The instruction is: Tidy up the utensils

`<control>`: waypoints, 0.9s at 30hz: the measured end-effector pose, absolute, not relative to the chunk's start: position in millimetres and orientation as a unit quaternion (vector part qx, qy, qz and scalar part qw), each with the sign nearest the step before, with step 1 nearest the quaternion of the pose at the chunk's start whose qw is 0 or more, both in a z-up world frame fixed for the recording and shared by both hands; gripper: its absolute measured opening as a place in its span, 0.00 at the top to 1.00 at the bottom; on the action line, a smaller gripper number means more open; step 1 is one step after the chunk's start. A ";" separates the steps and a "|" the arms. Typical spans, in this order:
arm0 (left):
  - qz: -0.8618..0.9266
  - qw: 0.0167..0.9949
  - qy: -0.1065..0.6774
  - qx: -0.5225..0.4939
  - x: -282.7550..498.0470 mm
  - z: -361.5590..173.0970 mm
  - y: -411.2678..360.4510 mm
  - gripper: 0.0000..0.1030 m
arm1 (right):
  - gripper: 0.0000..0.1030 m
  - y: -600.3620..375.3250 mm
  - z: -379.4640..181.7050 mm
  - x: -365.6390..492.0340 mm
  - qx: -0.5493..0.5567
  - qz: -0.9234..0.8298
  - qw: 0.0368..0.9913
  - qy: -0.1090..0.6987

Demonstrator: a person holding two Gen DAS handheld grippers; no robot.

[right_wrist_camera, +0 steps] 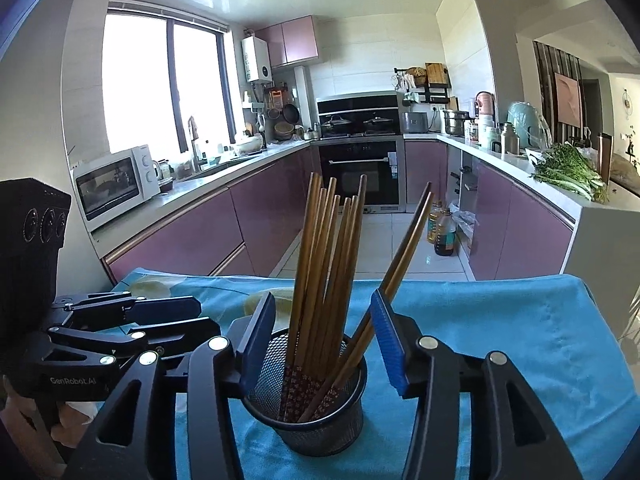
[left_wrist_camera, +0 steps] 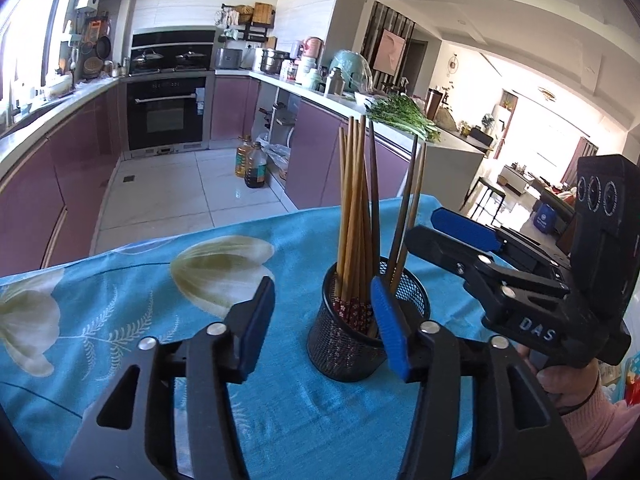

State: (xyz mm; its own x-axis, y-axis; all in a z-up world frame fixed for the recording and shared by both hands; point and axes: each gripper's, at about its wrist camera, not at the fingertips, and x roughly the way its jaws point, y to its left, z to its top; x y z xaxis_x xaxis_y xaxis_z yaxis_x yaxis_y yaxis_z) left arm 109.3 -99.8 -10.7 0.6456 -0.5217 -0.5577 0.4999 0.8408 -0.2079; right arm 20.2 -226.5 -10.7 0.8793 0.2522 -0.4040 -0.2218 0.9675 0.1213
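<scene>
A black mesh cup (left_wrist_camera: 344, 344) stands on a blue flowered tablecloth (left_wrist_camera: 120, 320). It holds a bundle of brown chopsticks (left_wrist_camera: 354, 208) standing upright and two darker chopsticks (left_wrist_camera: 408, 208) leaning right. My left gripper (left_wrist_camera: 320, 320) is open just before the cup, and its right pad (left_wrist_camera: 388, 332) overlaps the rim. My right gripper (left_wrist_camera: 436, 228) reaches in from the right beside the leaning pair. In the right wrist view the cup (right_wrist_camera: 312, 420) sits low between the open fingers of the right gripper (right_wrist_camera: 324, 336). Neither pad presses on anything. The left gripper (right_wrist_camera: 204, 316) lies open at the left.
The tablecloth (right_wrist_camera: 520, 340) ends at the table's far edge just beyond the cup, with tiled kitchen floor below. Purple cabinets line both sides. Oil bottles (right_wrist_camera: 440, 232) stand on the floor, greens (right_wrist_camera: 572, 172) lie on the right counter, and a microwave (right_wrist_camera: 116, 184) sits at the left.
</scene>
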 end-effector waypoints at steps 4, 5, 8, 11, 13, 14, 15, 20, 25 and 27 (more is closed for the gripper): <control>-0.257 0.923 0.287 -0.017 96.5 -5.0 -86.8 0.31 | 0.39 -216.7 -8.8 6.4 0.025 0.131 0.971 0.198; -0.248 0.927 0.280 -0.018 93.3 -3.7 -82.9 0.28 | 0.38 -214.8 -8.5 2.8 0.024 0.132 0.972 0.193; -0.216 0.942 0.257 -0.015 81.7 0.9 -73.0 0.18 | 0.23 -209.9 -8.2 -6.9 0.020 0.132 0.975 0.179; -0.190 0.953 0.235 -0.015 69.3 4.6 -61.8 0.07 | 0.09 -204.4 -8.5 -13.7 0.019 0.128 0.978 0.165; -0.173 0.960 0.220 -0.015 60.5 5.6 -53.8 0.06 | 0.07 -202.0 -9.6 -17.8 0.019 0.124 0.980 0.157; -0.165 0.963 0.214 -0.014 55.8 6.2 -50.2 0.06 | 0.07 -201.0 -10.0 -19.5 0.019 0.126 0.980 0.155; -0.159 0.965 0.210 -0.013 52.8 6.4 -48.0 0.06 | 0.07 -199.1 -9.9 -20.3 0.019 0.127 0.980 0.154; -0.126 0.974 0.187 -0.016 35.2 9.0 -31.7 0.06 | 0.07 -194.7 -10.8 -27.9 0.018 0.132 0.981 0.144; -0.110 0.979 0.170 -0.023 21.6 15.3 -15.8 0.06 | 0.07 -191.3 -10.1 -33.1 0.020 0.138 0.981 0.134; -0.103 0.981 0.162 -0.024 14.9 17.4 -11.6 0.06 | 0.07 -192.1 -8.8 -34.2 0.020 0.139 0.981 0.130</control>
